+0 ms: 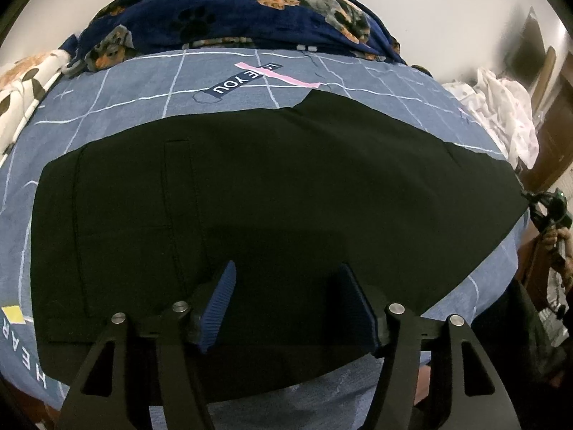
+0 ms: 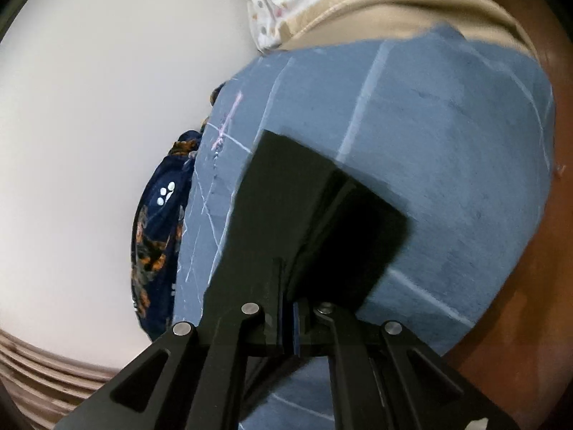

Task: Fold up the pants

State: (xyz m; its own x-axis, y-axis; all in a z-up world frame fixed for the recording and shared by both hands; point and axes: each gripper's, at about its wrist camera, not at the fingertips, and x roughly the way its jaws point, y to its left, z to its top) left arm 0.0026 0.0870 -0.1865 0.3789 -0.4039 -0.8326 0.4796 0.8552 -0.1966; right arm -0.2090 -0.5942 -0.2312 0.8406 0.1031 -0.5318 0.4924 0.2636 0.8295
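Closest in, the left gripper (image 1: 286, 286) hangs over the near edge of the black fabric pants (image 1: 272, 186), its blue ribbed pads (image 1: 224, 297) spread apart with only flat cloth below them and nothing pinched. The pants lie broad and flat across the blue bedsheet with its white grid lines (image 1: 143, 82), a pocket seam showing on their left part. Over on the other side, the right gripper (image 2: 288, 319) has its tongs pressed together on a fold of the same black pants (image 2: 286, 193), the cloth running away from the jaws onto the sheet (image 2: 447, 143). Further back, a navy blanket printed with dogs and paw marks (image 1: 229, 10) is heaped along the far side of the bed, against a plain pale wall (image 1: 429, 7).
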